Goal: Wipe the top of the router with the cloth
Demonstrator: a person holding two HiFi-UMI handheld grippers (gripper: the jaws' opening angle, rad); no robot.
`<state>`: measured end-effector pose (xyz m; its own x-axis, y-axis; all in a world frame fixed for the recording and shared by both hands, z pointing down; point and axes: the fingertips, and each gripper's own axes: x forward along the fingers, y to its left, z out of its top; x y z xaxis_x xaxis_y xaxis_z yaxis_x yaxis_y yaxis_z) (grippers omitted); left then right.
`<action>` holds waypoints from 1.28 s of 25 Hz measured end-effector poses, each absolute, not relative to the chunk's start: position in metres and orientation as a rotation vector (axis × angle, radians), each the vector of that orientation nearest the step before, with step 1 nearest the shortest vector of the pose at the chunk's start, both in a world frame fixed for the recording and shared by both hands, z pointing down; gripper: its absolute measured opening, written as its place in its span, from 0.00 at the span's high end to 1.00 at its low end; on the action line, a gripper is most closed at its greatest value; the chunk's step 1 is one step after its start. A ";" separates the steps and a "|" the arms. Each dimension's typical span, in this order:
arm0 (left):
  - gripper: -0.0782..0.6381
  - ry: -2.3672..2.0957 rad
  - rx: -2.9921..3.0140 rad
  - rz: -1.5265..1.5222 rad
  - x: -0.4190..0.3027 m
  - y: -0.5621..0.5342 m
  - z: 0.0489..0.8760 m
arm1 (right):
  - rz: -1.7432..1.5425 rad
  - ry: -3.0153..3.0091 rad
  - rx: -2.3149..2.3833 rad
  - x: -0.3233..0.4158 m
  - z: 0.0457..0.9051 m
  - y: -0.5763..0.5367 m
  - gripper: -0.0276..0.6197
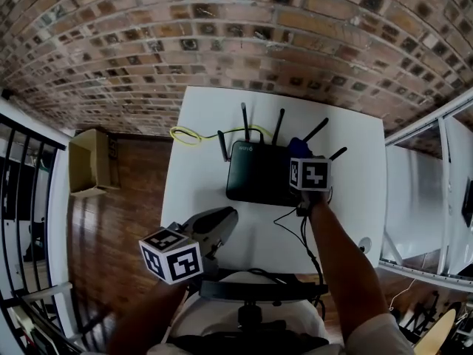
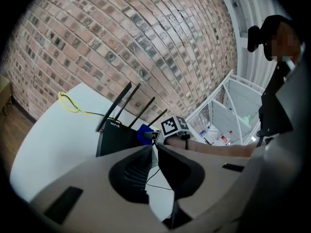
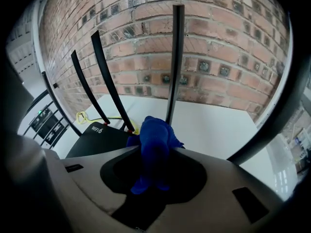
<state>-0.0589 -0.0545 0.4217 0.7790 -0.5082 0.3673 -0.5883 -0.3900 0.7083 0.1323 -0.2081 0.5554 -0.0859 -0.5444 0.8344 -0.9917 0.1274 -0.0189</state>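
Note:
A black router point(image 1: 255, 174) with several upright antennas stands at the middle of the white table point(image 1: 199, 168). My right gripper point(image 1: 303, 160) is over the router's right end, shut on a bunched blue cloth point(image 1: 297, 147). In the right gripper view the cloth point(image 3: 154, 139) sticks out between the jaws, above the router point(image 3: 95, 140) and close to an antenna point(image 3: 175, 62). My left gripper point(image 1: 222, 220) hangs over the table's near left edge, apart from the router, its jaws together with nothing in them. From the left gripper view the router point(image 2: 114, 137), the cloth point(image 2: 143, 134) and the right gripper's marker cube point(image 2: 174, 125) all show.
A yellow cable point(image 1: 188, 134) loops behind the router and black cables point(image 1: 295, 228) trail off the near edge. A brick wall point(image 1: 236, 35) backs the table. A cardboard box point(image 1: 90, 161) sits on the wooden floor at left, and white metal framing point(image 1: 436, 183) stands at right.

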 end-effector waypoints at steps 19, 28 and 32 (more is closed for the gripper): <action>0.81 -0.822 2.074 0.097 -0.070 -0.051 0.419 | 0.638 -1.552 1.514 0.144 0.548 -0.199 0.73; 0.81 -0.834 2.061 0.081 -0.084 -0.048 0.422 | 0.637 -1.797 1.501 0.081 0.518 -0.193 0.73; 0.81 -0.844 2.061 0.075 -0.087 -0.048 0.423 | 0.695 -1.974 1.346 0.015 0.514 -0.187 0.73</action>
<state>-0.0872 -0.0481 0.4230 0.7671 -0.5376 0.3501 -0.5912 -0.3803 0.7113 0.0153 -0.1874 0.5141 -0.2691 -0.6002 0.7532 -0.9397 0.3352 -0.0686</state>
